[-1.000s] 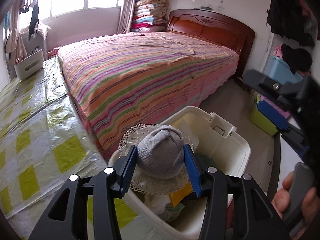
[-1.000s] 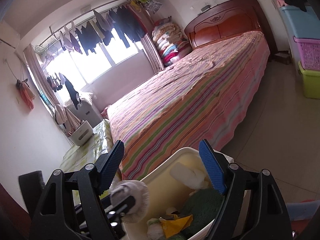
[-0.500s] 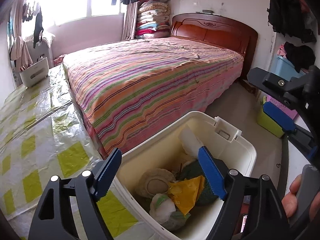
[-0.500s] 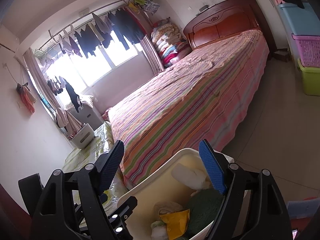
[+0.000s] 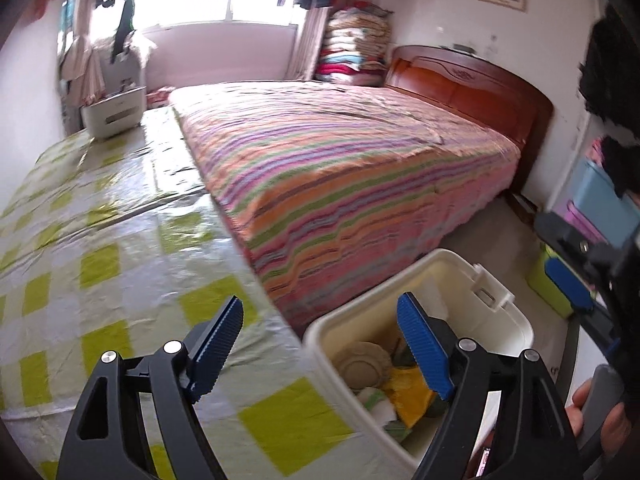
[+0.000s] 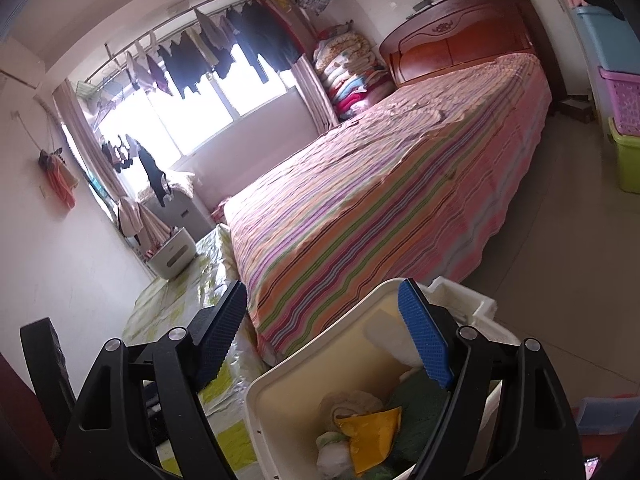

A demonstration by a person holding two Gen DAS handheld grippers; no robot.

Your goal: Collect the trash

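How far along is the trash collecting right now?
Done: the white bin already holds a lace-brimmed hat, a yellow wrapper and other scraps. In hand: nothing; the left claw and right claw are both open. Left: no loose trash shows on the checkered tablecloth.

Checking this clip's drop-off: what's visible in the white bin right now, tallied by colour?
Cream or beige: 1, the round hat
Yellow: 1, the crumpled wrapper
Dark green: 1, the cloth
White: 2, the wad and the slab
Total: 5 in the white bin; anything beneath is hidden.
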